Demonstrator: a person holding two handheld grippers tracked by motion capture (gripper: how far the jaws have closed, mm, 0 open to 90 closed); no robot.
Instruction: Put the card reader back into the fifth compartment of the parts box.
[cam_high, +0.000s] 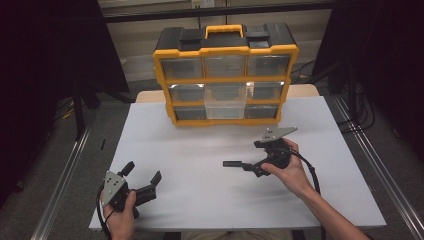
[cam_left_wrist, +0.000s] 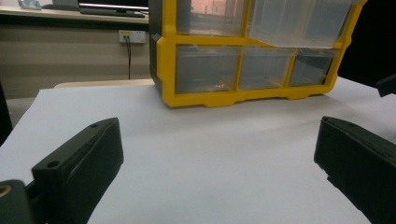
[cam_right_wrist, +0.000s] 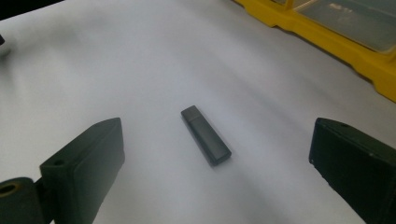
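Right gripper (cam_right_wrist: 212, 158) open, USB stick (cam_right_wrist: 206, 135) lying skewed between jaws ahead; may slide across counter (cam_right_wrist: 140, 56) on closing.

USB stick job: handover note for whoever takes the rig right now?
Right gripper: open, jaws either side of the black USB stick, not touching it.
Left gripper: open, holds nothing, near the table's front left.
Stick lies flat on the table. Yellow organizer at the back, middle drawer pulled out.
Done: drawer open. Left: probably grasp the stick and put it in the drawer.
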